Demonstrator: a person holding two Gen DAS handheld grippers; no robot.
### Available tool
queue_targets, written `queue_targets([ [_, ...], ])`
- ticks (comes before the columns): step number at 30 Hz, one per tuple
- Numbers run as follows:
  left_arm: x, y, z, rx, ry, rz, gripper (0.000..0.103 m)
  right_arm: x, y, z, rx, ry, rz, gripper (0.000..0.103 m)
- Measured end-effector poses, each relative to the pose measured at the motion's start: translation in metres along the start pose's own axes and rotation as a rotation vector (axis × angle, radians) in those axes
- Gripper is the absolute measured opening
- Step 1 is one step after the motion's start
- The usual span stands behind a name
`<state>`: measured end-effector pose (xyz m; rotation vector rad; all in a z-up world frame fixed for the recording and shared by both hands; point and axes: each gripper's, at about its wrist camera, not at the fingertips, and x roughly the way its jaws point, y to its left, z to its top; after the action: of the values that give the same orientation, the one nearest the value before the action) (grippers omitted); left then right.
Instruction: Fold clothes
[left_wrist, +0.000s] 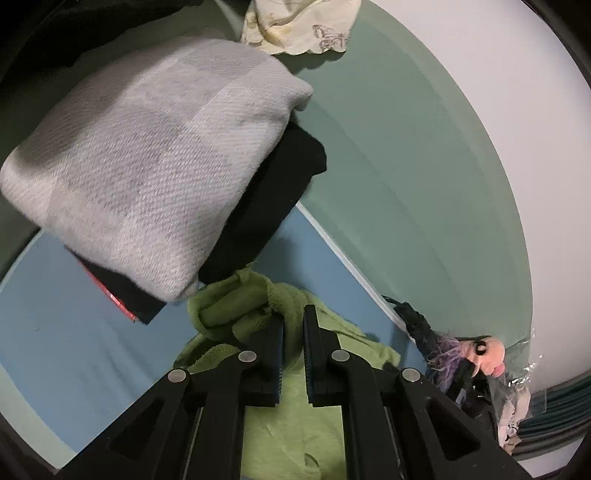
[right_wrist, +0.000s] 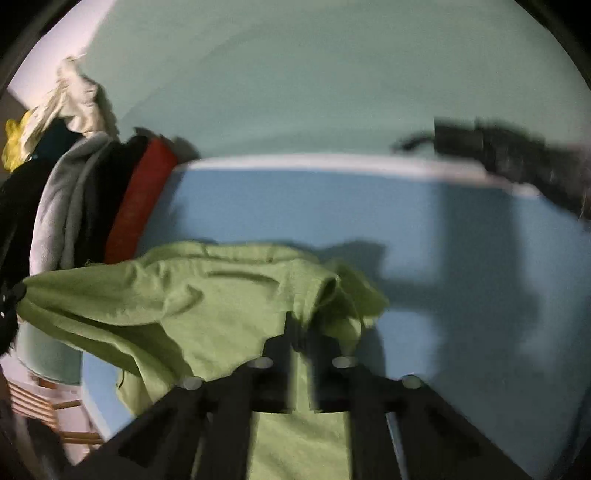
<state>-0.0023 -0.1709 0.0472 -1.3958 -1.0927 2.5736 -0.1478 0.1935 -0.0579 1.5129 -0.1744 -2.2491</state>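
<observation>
Though blurred, fleecy rumpled green cloth (right_wrist: 207, 295)

Flat blue mat (left_wrist: 66, 332) with a white edge is lying on the pale green surface (left_wrist: 388, 177). Crumpled green fleece garment (right_wrist: 192, 295) is sitting on the mat, beside a folded stack topped by a grey-white knit (left_wrist: 147, 155). Cream printed cloth (left_wrist: 299, 26) is resting on the green.

Green towel (left_wrist: 295, 435), grey checked blanket (left_wrist: 147, 158), blue mat (left_wrist: 74, 332) w/ white edge.
</observation>
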Motion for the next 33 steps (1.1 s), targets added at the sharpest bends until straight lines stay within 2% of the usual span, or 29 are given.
queue_targets([
  [4,-0.02,-0.028,0.021,0.051,-0.054,-0.04,0.009,-0.057,0.009,0.025,0.021,-0.159,0.067,0.002],
  [7,-0.052,-0.061,0.046,0.121,-0.155,-0.085,0.009,-0.123,0.011,0.054,0.037,-0.334,0.093,0.002],
  [10,-0.092,-0.092,0.069,0.166,-0.264,-0.163,0.009,-0.202,0.013,0.073,0.041,-0.53,0.109,0.002],
  [13,-0.134,-0.115,0.081,0.204,-0.358,-0.234,0.009,-0.286,0.008,0.073,0.066,-0.715,0.15,0.002],
  [14,-0.143,-0.12,0.082,0.218,-0.366,-0.248,0.009,-0.308,0.006,0.068,0.068,-0.762,0.143,0.002],
  [16,-0.151,-0.127,0.076,0.261,-0.357,-0.271,0.009,-0.331,0.001,0.056,0.056,-0.801,0.117,0.002],
  [18,-0.148,-0.127,0.057,0.316,-0.328,-0.254,0.009,-0.338,-0.006,0.04,0.057,-0.782,0.092,0.002],
  [20,-0.132,-0.116,0.035,0.352,-0.278,-0.232,0.009,-0.327,-0.013,0.018,0.063,-0.741,0.046,0.002],
  [23,-0.09,-0.082,-0.012,0.372,-0.14,-0.176,0.009,-0.291,-0.029,-0.022,0.099,-0.63,0.009,0.002],
  [25,-0.058,-0.05,-0.046,0.364,-0.029,-0.124,0.009,-0.257,-0.046,-0.057,0.15,-0.526,-0.007,0.002],
  [28,-0.01,0.01,-0.1,0.295,0.142,-0.063,0.009,-0.204,-0.074,-0.113,0.253,-0.355,-0.013,0.002],
  [31,0.021,0.056,-0.142,0.232,0.264,0.013,0.009,-0.146,-0.102,-0.182,0.381,-0.162,-0.011,0.002],
  [33,0.031,0.075,-0.165,0.227,0.315,0.071,0.009,-0.115,-0.112,-0.22,0.455,-0.06,-0.011,0.002],
])
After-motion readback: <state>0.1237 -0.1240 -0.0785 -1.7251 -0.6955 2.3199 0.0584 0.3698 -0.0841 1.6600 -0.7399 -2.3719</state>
